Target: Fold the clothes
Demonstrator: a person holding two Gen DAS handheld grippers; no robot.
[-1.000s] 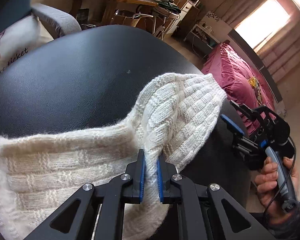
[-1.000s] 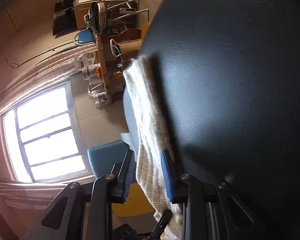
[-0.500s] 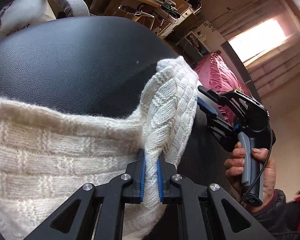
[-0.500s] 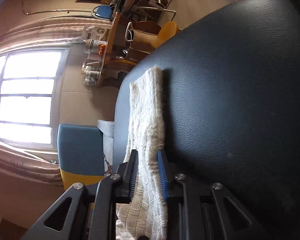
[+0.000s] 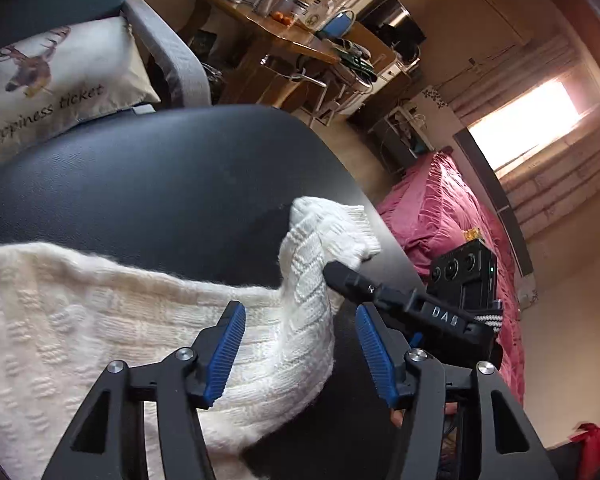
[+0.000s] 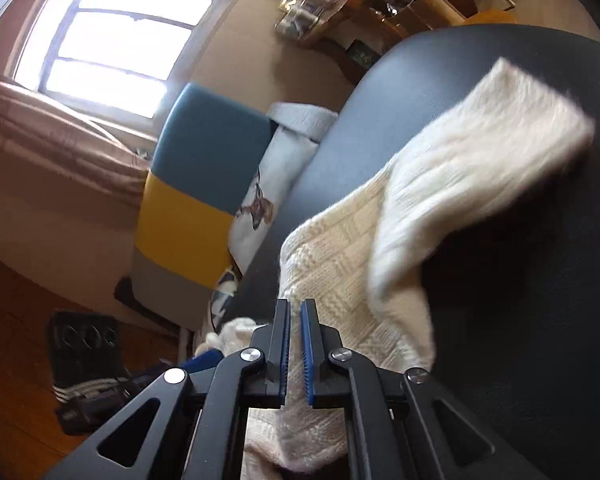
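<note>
On the dark counter [image 5: 148, 184], left view: sweater [image 5: 100, 320] partly folded; left claw [image 5: 300, 350] has just opened, knit loose between its pads. Right view: right claw [image 6: 296, 344] clamped on sweater edge; folding unfinished.

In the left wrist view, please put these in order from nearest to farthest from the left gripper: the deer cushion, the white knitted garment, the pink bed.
From the left gripper:
1. White knitted garment, between and just beyond its open fingers.
2. Deer cushion, upper left, past the black surface.
3. Pink bed, right, across the floor.
</note>
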